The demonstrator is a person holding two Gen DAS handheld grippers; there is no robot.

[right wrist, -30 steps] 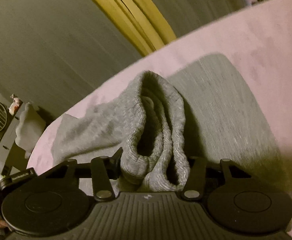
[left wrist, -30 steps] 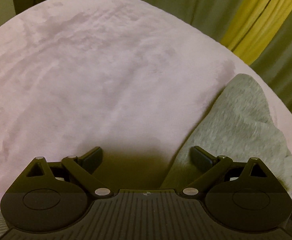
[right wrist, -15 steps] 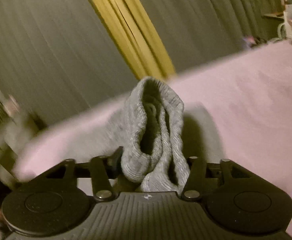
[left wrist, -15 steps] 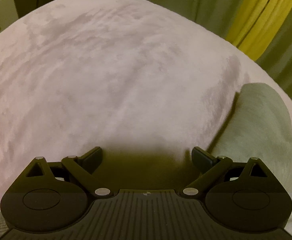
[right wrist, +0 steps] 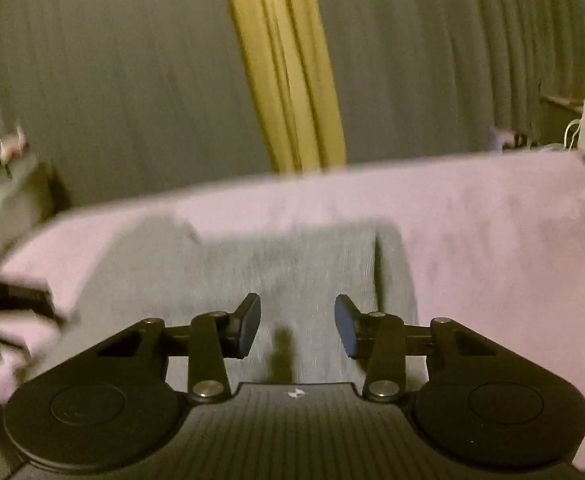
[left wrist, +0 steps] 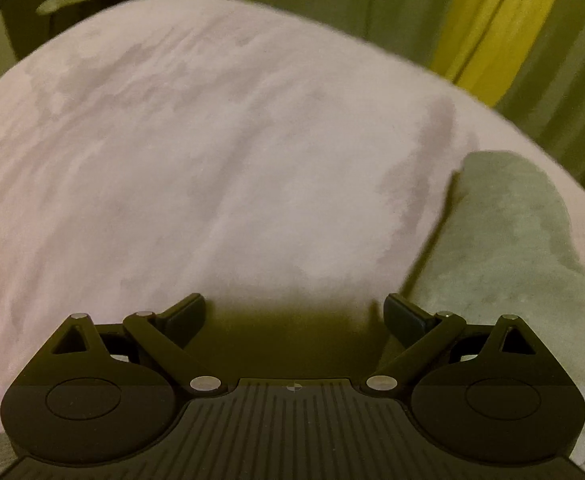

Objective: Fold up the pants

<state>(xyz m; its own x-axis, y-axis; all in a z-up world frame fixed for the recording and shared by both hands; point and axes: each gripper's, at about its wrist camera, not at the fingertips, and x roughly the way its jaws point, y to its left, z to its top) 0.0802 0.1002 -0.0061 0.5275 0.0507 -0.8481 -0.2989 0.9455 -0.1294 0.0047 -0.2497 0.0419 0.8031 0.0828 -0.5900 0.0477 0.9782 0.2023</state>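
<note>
My right claw (right wrist: pixel 297 325) hangs with fingers apart and empty over the grey pants (right wrist: pixel 276 280), which lie flat near the far edge of the pink-covered bed (right wrist: pixel 492 248). My left claw (left wrist: pixel 294 314), spread wide and holding nothing, hovers above bare blanket, the pants (left wrist: pixel 504 248) just beside its right finger.

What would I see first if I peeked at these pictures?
Probably the soft pink blanket filling most of both views, with the flat grey knit pants lying on it right in front of the open right gripper. The bright yellow curtain strip behind the bed stands out too. The left gripper is open over bare blanket.
</note>
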